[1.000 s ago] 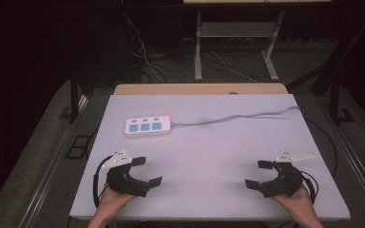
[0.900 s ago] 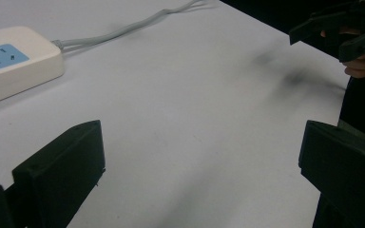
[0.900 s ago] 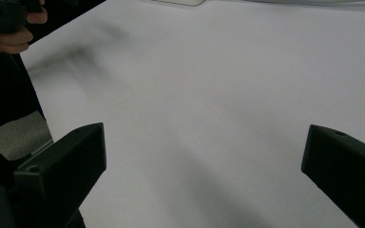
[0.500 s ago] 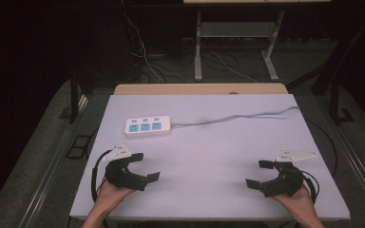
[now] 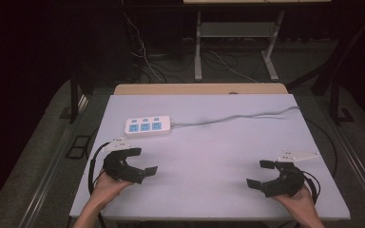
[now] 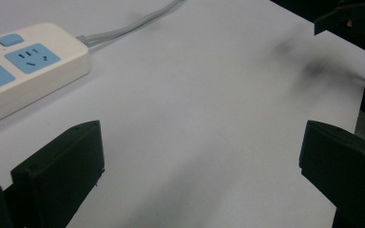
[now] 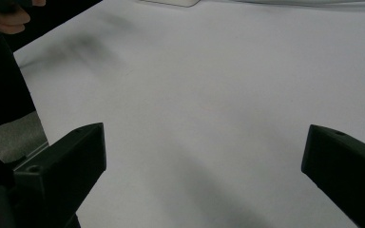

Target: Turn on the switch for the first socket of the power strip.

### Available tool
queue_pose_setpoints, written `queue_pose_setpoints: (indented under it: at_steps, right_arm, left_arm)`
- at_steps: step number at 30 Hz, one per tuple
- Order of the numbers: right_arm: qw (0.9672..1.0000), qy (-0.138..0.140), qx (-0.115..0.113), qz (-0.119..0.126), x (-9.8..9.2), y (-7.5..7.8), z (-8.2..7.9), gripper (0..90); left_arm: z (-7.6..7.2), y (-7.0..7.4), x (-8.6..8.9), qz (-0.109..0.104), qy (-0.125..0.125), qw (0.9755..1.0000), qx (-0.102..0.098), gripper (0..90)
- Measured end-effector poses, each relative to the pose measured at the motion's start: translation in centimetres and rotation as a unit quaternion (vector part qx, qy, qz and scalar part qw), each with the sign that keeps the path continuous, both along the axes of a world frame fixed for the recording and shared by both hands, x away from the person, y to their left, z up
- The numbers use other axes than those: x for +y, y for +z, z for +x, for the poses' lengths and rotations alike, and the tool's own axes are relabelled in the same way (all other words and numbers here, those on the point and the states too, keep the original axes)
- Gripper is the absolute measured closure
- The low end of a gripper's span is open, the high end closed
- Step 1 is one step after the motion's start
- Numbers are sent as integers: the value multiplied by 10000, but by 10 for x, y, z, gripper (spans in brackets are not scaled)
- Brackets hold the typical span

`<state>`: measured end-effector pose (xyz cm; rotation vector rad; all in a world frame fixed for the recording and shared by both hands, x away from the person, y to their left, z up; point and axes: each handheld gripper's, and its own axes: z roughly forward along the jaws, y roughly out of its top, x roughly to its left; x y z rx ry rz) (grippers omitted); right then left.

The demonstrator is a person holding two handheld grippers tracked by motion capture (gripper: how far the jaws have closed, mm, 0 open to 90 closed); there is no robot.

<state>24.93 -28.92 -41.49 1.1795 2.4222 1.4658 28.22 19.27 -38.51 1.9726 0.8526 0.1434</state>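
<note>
Power strip (image 5: 147,126) lay flat on desk (image 5: 218,142), sockets up, grey cable (image 5: 237,118) trailing off toward far right edge. Left hand-held gripper (image 5: 138,161) sat just near side of strip, jaws wide apart, empty, probably placed for reach to strip. Right hand-held gripper (image 5: 266,173) well apart from strip, jaws spread too, nothing held, likely waiting.

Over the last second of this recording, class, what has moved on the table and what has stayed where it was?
The left gripper has moved a little forward and inward, toward the white power strip, jaws open and empty. Nothing was taken hold of or let go. The right gripper stayed near the table's front right, open; the power strip and its grey cable have not shifted.
</note>
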Motion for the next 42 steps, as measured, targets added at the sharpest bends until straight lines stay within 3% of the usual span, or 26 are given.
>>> queue_pose_setpoints:
  at_steps: [29, 42]
  right_arm:
    - [10000, -39, 18, -9, -3, -1, -1, 6]
    - [10000, -81, -8, 35, -6, 1, -2, 6]
  left_arm:
    - [39, 27, -7, 320, -198, 9993, 91, 0]
    - [59, 37, -6, 522, -131, 9985, 136, 0]
